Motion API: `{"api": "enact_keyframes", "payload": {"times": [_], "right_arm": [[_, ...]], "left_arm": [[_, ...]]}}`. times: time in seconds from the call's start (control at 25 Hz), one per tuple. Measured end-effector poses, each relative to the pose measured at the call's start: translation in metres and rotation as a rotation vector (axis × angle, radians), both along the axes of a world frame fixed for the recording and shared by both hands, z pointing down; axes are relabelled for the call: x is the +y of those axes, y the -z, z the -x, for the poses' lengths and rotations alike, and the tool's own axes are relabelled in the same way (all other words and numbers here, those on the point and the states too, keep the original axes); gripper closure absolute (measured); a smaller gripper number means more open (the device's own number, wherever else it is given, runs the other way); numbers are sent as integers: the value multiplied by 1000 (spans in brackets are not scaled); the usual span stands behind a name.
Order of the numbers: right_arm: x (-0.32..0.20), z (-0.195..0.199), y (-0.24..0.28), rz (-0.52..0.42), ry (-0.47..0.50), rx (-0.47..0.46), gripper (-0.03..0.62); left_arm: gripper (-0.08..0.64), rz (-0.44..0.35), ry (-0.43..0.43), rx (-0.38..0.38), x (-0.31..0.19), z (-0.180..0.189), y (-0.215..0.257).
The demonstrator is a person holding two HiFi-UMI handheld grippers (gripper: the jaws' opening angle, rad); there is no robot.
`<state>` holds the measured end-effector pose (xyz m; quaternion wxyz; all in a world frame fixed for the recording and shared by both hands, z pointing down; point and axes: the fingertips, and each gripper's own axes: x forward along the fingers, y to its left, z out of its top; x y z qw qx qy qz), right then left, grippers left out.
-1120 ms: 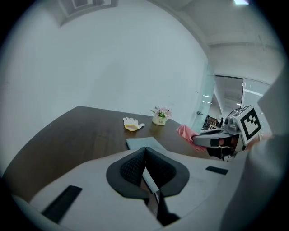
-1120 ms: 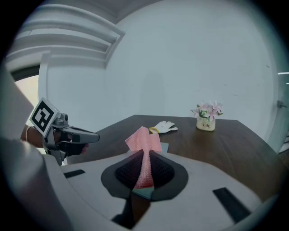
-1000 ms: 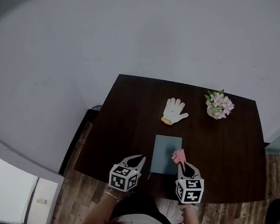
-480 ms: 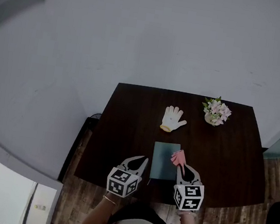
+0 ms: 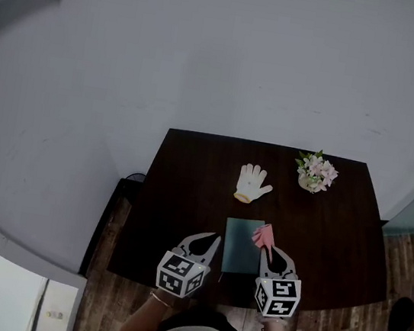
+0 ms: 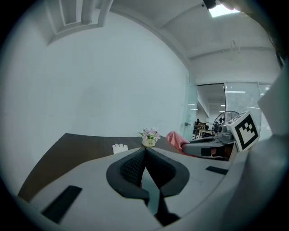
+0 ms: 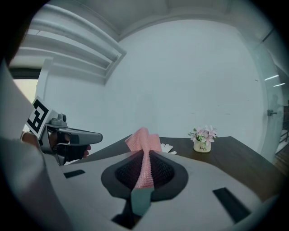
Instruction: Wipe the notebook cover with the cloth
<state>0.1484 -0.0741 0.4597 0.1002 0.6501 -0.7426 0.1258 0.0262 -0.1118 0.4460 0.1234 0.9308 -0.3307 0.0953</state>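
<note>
A: Where's the notebook [image 5: 242,245]?
B: Flat on the dark bench [image 5: 188,189], near the front edge, between both grippers.
A: And the cloth [image 7: 142,140]?
B: It's pink, pinched tight in the right gripper [image 5: 270,249] fingers, bunched over the notebook's far right corner. I can't tell if it touches.
A: The left gripper [image 6: 145,151]?
B: Its fingers are closed together on nothing, just left of the notebook. A white glove [image 5: 253,183] and a flower pot [image 5: 314,173] sit farther back.
</note>
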Motion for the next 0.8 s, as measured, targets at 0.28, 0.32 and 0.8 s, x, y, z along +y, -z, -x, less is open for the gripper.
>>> {"api": "enact_keyframes", "payload": {"times": [0.28,0.32,0.8], "right_arm": [[-1,6,25,-39,-5,32,554],[-2,6,29,-46,-6,33,554],[-5,4,57,-97,-16,38,554]], "left_arm": [[541,-46,-8,16,-4,0,20],[541,-51,-7,21,-5,0,23],[541,-98,4,54,-4,7,52]]}}
